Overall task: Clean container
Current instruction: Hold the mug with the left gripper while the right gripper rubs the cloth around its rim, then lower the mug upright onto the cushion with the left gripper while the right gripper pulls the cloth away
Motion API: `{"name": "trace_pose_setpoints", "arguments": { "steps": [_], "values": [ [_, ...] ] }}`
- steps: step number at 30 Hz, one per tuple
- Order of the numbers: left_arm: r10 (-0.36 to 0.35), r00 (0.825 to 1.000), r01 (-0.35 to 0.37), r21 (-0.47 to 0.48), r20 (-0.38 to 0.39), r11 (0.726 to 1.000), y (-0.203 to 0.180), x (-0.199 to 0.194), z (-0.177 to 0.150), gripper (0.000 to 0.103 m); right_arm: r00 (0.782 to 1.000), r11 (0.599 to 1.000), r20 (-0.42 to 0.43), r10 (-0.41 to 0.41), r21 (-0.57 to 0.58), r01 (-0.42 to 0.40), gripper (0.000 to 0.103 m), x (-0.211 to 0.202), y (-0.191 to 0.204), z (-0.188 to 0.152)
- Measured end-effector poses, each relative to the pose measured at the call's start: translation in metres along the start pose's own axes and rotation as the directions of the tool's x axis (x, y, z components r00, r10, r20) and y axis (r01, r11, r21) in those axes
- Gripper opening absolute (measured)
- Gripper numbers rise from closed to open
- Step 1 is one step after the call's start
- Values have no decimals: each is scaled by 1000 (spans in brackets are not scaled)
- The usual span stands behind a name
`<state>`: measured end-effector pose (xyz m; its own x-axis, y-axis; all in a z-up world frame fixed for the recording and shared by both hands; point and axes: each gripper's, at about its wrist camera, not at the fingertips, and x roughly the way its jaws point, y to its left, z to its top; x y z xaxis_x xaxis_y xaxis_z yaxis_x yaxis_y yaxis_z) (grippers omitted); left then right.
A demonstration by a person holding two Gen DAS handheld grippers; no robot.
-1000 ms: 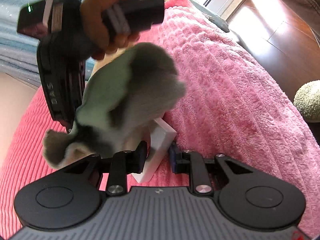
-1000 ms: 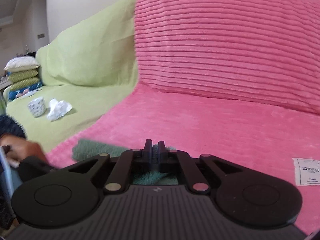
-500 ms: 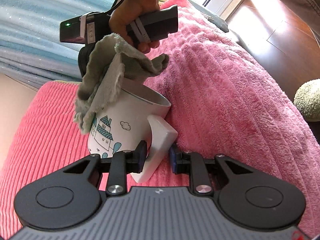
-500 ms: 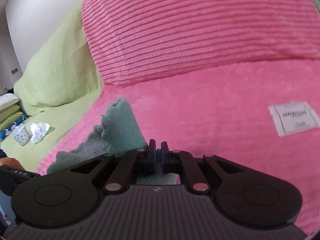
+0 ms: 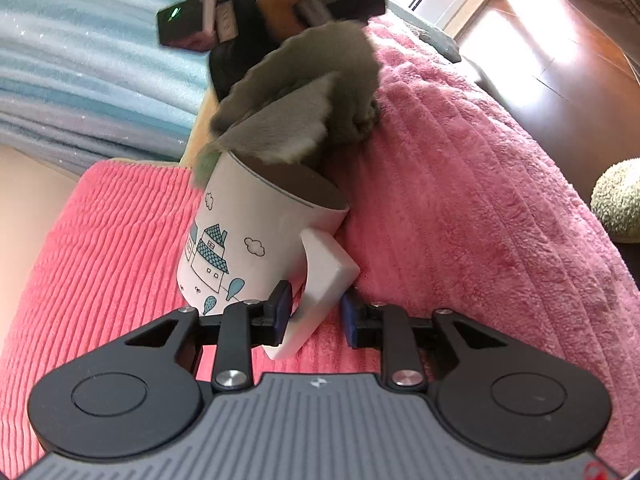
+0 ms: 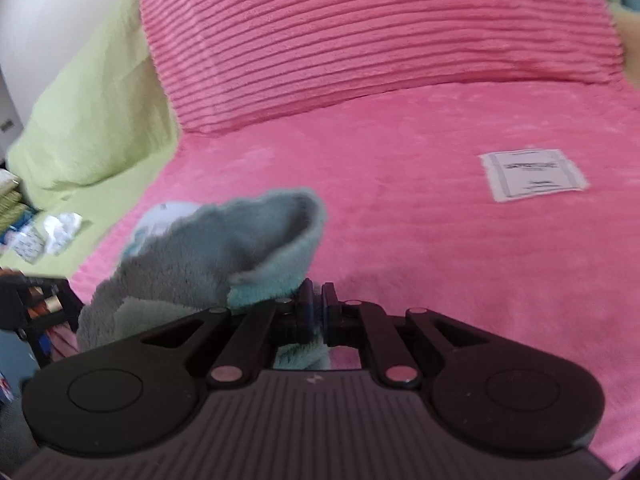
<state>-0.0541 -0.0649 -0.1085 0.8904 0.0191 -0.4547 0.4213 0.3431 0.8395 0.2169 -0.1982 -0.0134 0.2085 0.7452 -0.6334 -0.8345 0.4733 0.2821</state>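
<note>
A white mug (image 5: 240,248) with a blue house drawing tilts over the pink blanket. My left gripper (image 5: 315,314) is shut on its square handle (image 5: 328,276), one pad on each side. Above the mug, a hand (image 5: 288,0) holds my right gripper, whose fingertips are hidden behind the cloth in the left wrist view. A grey-green fluffy cloth (image 5: 304,100) hangs bunched over the far side of the mug's mouth. In the right wrist view my right gripper (image 6: 318,298) is shut on that cloth (image 6: 224,256). A bit of the mug's white rim (image 6: 164,216) shows behind it.
A pink ribbed blanket (image 5: 460,200) covers the sofa seat and back cushion (image 6: 380,32), with a white label (image 6: 532,174) sewn on. A green blanket (image 6: 92,120) lies to the left with crumpled tissue (image 6: 64,228). Wooden floor (image 5: 560,60) and a fluffy ball (image 5: 620,200) are at the right.
The cloth lifted off the mug's side and left rim and now hangs over the far side of its mouth. The right gripper rose and swung right. The mug stayed in my left gripper.
</note>
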Motion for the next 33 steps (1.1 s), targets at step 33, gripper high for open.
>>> {"name": "trace_pose_setpoints", "arguments": {
  "steps": [33],
  "values": [
    [-202, 975, 52, -795, -89, 605, 136, 34, -67, 41, 983, 992, 135, -124, 53, 118, 3, 27, 75, 51]
  ]
}}
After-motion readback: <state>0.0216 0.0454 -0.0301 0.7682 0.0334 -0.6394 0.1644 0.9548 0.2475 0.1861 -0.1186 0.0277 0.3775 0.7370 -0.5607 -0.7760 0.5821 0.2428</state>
